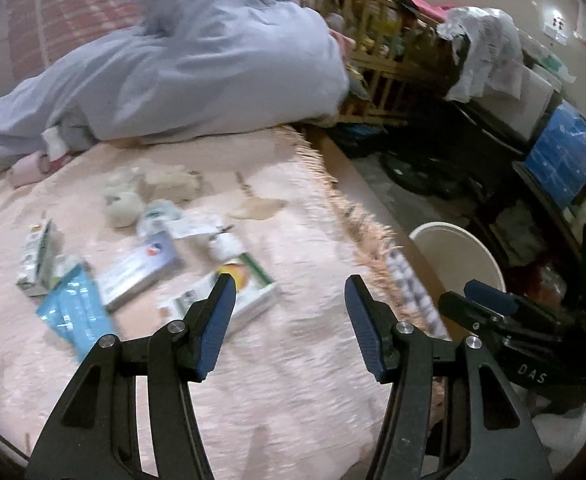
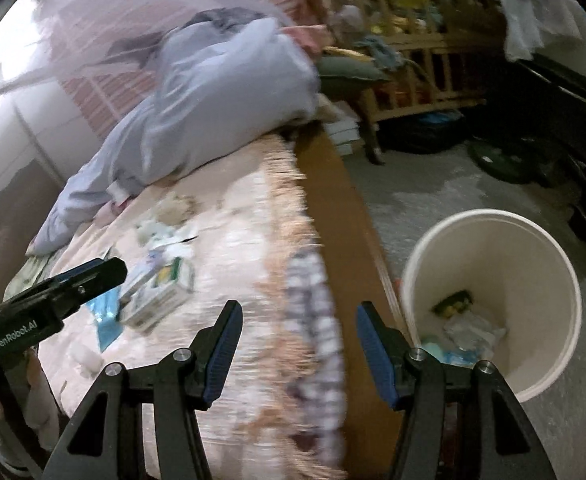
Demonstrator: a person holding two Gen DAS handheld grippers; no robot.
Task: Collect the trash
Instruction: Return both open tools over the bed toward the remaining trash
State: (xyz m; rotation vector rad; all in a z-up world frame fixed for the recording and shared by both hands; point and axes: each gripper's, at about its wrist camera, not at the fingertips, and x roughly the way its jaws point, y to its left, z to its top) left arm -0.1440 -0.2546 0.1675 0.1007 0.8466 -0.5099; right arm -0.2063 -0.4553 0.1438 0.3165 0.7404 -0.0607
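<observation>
Both grippers empty, fingers apart: left gripper [image 1: 291, 304] above the pink bedspread [image 1: 293, 380], right gripper [image 2: 297, 332] at its fringed edge. White bin [image 2: 489, 216] on the floor right already holds scraps; cartons [image 1: 229, 296], blue packet [image 1: 73, 312] and tissues remain.

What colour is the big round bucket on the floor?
The round plastic bucket is white, clearest in the right wrist view.
</observation>
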